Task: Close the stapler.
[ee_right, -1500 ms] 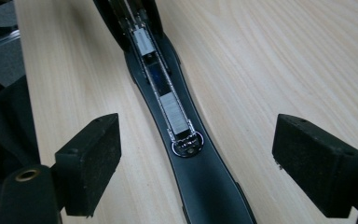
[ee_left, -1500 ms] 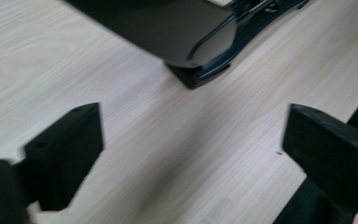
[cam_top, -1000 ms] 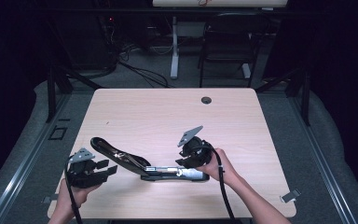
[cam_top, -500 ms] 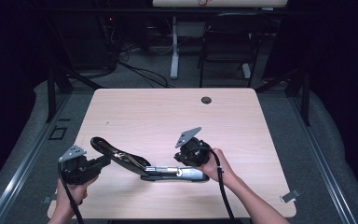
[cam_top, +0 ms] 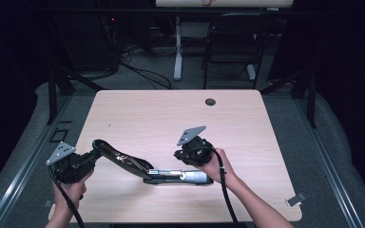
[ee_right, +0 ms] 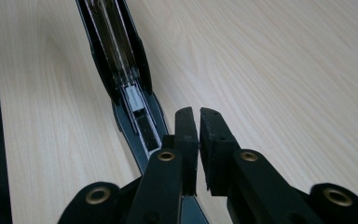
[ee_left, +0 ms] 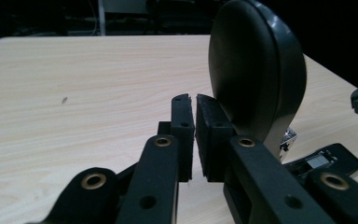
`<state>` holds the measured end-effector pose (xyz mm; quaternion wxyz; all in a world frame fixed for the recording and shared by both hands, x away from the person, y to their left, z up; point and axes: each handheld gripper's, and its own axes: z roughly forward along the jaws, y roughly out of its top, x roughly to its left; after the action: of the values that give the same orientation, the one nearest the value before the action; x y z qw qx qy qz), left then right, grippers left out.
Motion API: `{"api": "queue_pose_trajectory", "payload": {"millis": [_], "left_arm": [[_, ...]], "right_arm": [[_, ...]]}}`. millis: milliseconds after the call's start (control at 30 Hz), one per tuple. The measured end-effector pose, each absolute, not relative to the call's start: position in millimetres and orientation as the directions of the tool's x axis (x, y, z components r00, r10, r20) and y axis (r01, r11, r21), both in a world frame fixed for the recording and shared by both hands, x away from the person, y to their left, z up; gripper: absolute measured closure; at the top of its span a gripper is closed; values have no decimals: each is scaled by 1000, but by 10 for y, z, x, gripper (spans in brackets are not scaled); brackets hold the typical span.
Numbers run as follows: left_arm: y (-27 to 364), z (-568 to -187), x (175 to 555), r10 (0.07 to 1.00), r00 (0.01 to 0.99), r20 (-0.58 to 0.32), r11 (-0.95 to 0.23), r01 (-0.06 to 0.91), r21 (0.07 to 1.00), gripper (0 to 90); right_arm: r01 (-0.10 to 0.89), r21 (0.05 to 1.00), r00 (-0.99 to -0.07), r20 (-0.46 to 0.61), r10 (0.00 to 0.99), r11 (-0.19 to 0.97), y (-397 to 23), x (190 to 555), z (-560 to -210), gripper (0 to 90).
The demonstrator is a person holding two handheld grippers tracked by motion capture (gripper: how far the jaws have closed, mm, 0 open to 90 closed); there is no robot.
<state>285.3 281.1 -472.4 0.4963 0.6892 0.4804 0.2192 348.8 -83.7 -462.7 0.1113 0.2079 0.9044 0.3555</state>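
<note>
High view had the long black opened stapler (cam_top: 147, 168) lying at the pale wooden table's (cam_top: 247, 118) six o'clock edge; left gripper (ee_left: 195, 105) sat clenched and empty beside its raised rounded handle, right gripper (ee_right: 200, 119) clenched, empty, above its base

Table (cam_top: 171, 114): I recorded a light wood-grain top, rectangular with rounded corners, with a small dark round hole (cam_top: 210, 101) near its far edge. On it lay one long black stapler (cam_top: 171, 175), opened out flat near the front edge, its metal staple channel (ee_right: 116, 51) facing up. I also noted a tiny dark speck (ee_left: 64, 99).
</note>
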Motion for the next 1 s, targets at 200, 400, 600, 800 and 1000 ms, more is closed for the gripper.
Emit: {"api": "queue_pose_trajectory", "payload": {"millis": [200,400,600,800,1000], "left_arm": [[2761,-4725,2882,865,463,-195,-28,433,901,875],[2696,-4700,2886,865,477,-153,-54,391,919,881],[2646,-4666,2911,862,487,-141,-55,366,929,884],[2597,-4659,2951,853,503,-141,-59,360,931,884],[2563,-4654,2974,847,515,-133,-69,354,932,887]], "right_arm": [[279,711,-892,-57,448,645,-750,3481,-4545,861],[257,730,-897,-65,438,633,-666,3479,-4449,865],[232,755,-903,-67,424,614,-580,3475,-4339,866],[219,770,-914,-53,402,600,-371,3514,-4310,865],[202,777,-927,-46,373,596,-130,3583,-4278,865]]}}
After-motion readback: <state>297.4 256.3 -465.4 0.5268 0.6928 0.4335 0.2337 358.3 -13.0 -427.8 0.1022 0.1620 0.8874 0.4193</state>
